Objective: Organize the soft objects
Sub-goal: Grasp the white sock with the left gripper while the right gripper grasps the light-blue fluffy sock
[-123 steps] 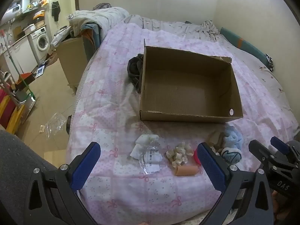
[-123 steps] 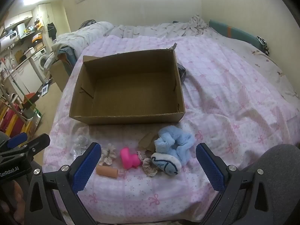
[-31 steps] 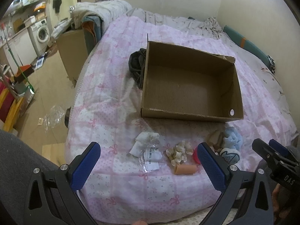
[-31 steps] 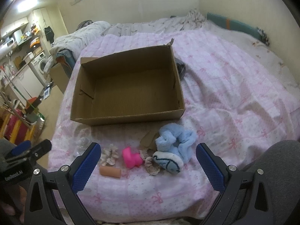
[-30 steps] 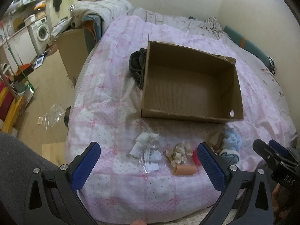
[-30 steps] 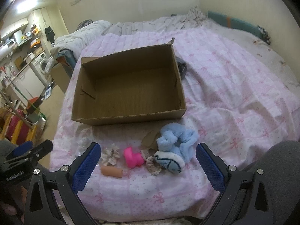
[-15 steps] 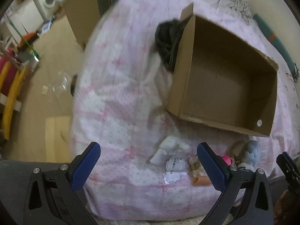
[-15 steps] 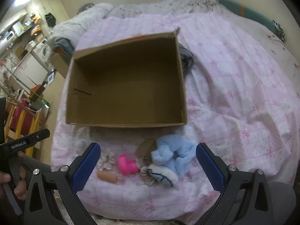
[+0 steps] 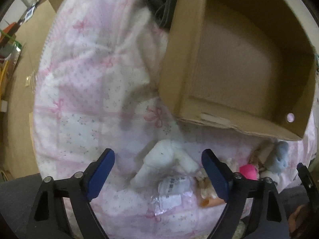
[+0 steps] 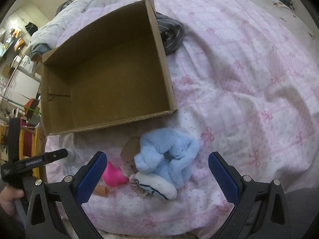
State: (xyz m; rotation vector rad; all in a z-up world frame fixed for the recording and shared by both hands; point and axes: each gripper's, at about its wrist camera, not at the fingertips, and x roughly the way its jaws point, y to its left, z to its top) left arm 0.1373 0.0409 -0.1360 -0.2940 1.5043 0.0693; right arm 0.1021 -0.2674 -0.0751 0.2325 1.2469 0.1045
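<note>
An empty open cardboard box lies on the pink bed. My left gripper is open, low over a white soft toy with a clear plastic wrapper beside it. My right gripper is open, low over a light blue plush and a white-and-navy soft piece. A pink toy, a frilly scrunchie and a tan cylinder lie at the bed's near edge.
A dark striped garment lies behind the box. The pink quilt spreads to the right. The floor and a cardboard piece are off the bed's left edge. A brown card scrap lies by the blue plush.
Both grippers have dropped lower and closer to the bed. The left now frames the white soft toy, the right frames the blue plush. Both stay open.
</note>
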